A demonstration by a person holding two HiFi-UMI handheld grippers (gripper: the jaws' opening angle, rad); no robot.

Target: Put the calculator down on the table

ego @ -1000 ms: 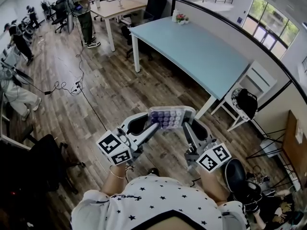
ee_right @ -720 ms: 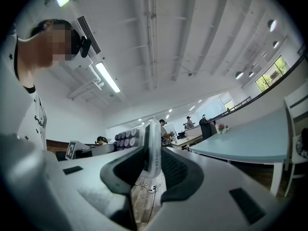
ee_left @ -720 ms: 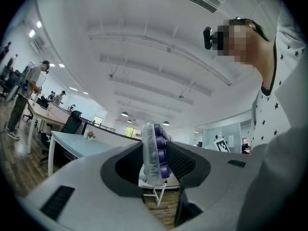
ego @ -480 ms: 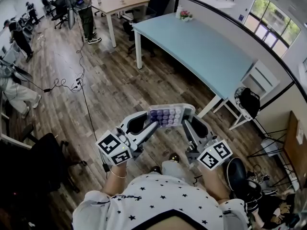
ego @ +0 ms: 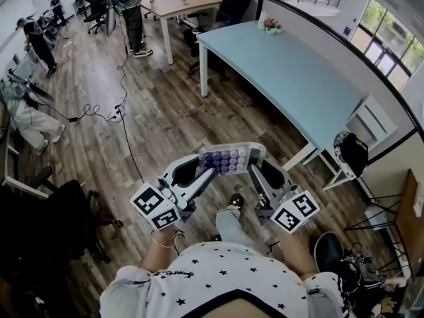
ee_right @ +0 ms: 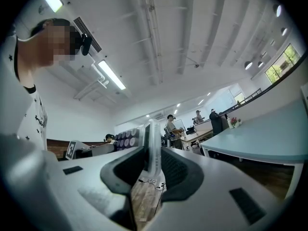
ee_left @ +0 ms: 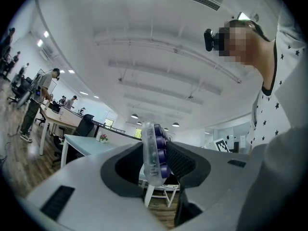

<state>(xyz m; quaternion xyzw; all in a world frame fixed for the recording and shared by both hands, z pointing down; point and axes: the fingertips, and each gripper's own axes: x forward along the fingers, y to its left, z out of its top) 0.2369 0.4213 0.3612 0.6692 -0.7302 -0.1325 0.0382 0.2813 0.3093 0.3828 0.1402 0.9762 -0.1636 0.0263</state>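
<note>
Head view, calculator (ego: 225, 159) long axis L-R, keys up

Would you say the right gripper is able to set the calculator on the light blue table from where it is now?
Probably not yet. The right gripper and left gripper hold the calculator over the wooden floor, and the table lies well ahead. Nothing looks to block the way.
</note>
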